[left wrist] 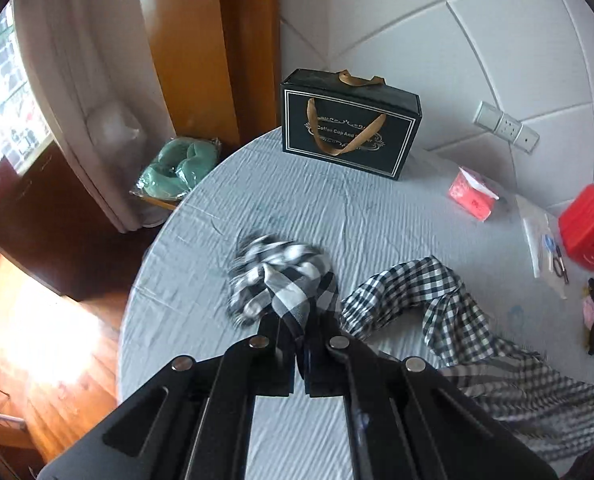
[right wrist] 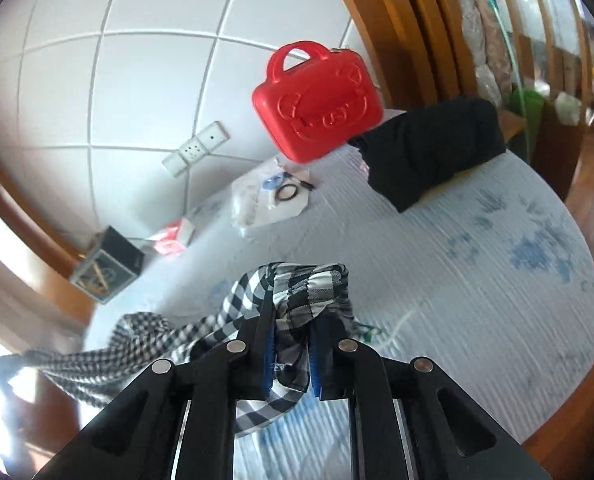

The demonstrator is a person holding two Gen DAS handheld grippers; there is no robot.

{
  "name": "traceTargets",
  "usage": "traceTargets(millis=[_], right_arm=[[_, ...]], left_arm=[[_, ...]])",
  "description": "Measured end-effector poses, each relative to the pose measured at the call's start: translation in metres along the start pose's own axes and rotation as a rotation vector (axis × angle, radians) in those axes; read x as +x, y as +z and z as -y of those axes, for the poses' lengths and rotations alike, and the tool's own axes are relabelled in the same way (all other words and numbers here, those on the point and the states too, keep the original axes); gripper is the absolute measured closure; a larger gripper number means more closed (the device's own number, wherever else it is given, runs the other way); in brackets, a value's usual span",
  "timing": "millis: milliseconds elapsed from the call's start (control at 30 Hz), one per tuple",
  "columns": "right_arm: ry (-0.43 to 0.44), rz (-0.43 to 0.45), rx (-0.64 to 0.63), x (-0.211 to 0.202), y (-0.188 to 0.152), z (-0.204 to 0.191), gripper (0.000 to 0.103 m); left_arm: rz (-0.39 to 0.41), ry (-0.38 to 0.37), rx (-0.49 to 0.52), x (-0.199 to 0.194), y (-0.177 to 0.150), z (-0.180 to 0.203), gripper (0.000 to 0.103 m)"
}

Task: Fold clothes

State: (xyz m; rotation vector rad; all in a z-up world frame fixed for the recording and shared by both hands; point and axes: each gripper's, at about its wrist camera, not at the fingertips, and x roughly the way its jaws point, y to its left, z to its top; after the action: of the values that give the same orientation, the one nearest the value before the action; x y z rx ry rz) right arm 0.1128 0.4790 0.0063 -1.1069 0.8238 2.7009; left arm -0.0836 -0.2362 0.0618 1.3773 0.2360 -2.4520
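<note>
On the table's pale blue cloth point(left wrist: 337, 208) a dark gift box point(left wrist: 349, 128) with gold ribbon handles stands near the wall, a pink packet point(left wrist: 473, 196) lies beside it, and a red case point(right wrist: 317, 100) stands next to folded black fabric point(right wrist: 429, 148).

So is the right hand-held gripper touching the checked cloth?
Touching. The right wrist view shows the right hand-held gripper clamped on a bunch of the checked cloth.

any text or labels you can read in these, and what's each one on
"Coffee Cup And S...er": gold print on the black gift box, partly covered by its ribbon handle.
Red carry case: embossed design only, no legible words.
Pink pack: print too blurred to read.
</note>
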Motion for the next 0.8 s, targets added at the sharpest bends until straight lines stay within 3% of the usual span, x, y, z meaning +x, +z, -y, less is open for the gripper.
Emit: traceTargets(millis=[67,100,167,200,233,367,633,800], right_arm=[[-0.029,-0.023,0.022,0.001,-0.001,0.014,0.088],[-0.078,-0.058,0.025,0.014,-0.004,0.021,0.088],[-0.177,-0.128,0.029,0.039,-0.009,0.035,0.079],[-0.202,-0.164,0.044,0.052,-0.014,0.045,0.076],[-0.225,-0.2,0.06,0.064,-0.019,0.054,0.071],[-0.297,-0.273,0.117,0.088,-0.045,0.08,0.069],[-0.32,-0.257,0.155,0.086,-0.062,0.097,0.063],[-0.326,-0.264,0.17,0.098,-0.059,0.109,0.053]], left_arm=[[-0.061,0.022,0.064,0.029,0.005,0.018,0.099],[-0.091,0.033,0.095,0.044,0.008,0.027,0.09],[-0.156,0.045,0.147,0.082,0.006,0.046,0.058],[-0.19,0.049,0.169,0.103,0.003,0.057,0.035],[-0.22,0.053,0.19,0.123,0.0,0.066,0.025],[-0.283,0.051,0.223,0.159,-0.025,0.074,0.022],[-0.268,0.145,0.168,0.175,-0.068,0.003,0.023],[-0.276,0.153,0.148,0.196,-0.096,-0.009,0.022]])
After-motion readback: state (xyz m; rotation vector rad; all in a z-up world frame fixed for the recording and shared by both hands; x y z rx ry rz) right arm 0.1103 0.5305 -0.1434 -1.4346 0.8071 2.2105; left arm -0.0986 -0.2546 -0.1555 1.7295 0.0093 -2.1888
